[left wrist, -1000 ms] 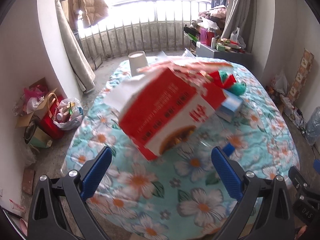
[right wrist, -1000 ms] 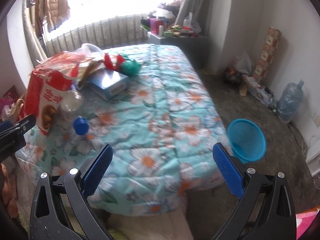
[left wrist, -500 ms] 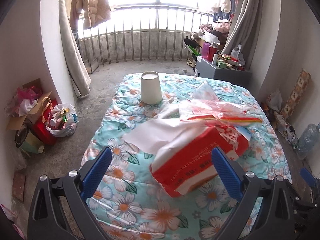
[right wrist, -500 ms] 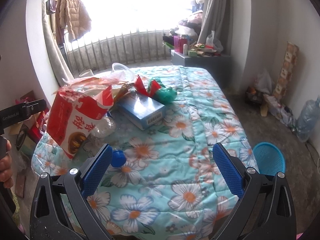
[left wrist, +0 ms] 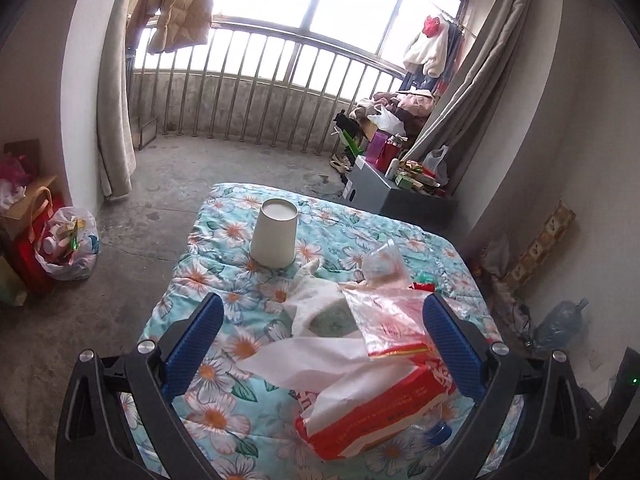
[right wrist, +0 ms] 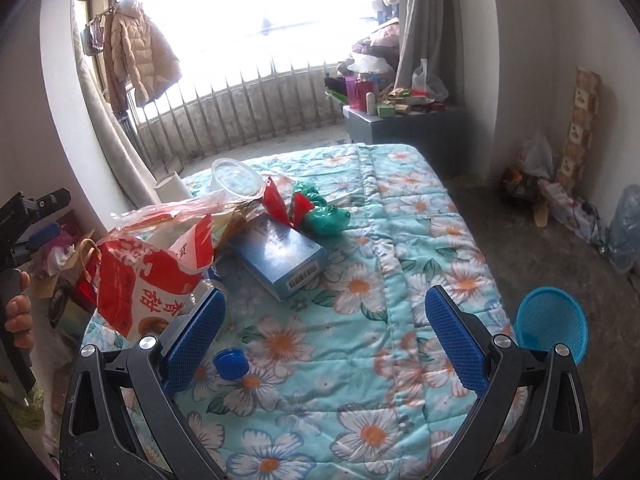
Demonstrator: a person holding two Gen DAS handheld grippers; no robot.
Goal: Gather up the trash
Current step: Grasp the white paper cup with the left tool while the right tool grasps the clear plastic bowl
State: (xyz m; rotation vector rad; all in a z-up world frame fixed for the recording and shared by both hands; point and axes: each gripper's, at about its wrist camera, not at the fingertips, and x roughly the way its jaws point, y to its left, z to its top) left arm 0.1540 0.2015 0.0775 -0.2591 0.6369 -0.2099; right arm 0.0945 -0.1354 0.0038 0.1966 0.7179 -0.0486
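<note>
Left wrist view: left gripper (left wrist: 320,350) spread wide, blue pads clear of everything, hovering above the near part of a floral quilt (left wrist: 224,276) on a table. Directly between and below the fingers, a red tissue pack (left wrist: 380,412) lying on its side, white tissue (left wrist: 320,356) spilling toward the left pad. On top of it, a clear plastic bag (left wrist: 384,312) with red print. Farther on, an upturned paper cup (left wrist: 275,238), standing alone near the far left edge of the quilt, open quilt around it. By the pack's near right corner, a blue bottle cap (left wrist: 438,432). Bare concrete floor left of the table edge, a full trash bag (left wrist: 68,244) against the wall.

Right wrist view: right gripper (right wrist: 325,334) also wide apart, nothing between the pads. Red tissue pack (right wrist: 154,276) at the quilt's left edge, just beyond the left pad. Blue box (right wrist: 280,256) mid-quilt, green wrapper (right wrist: 326,216) and clear lid (right wrist: 236,178) behind it. Right half of the quilt open up to its edge; blue basket (right wrist: 554,324) on the floor just past that edge
</note>
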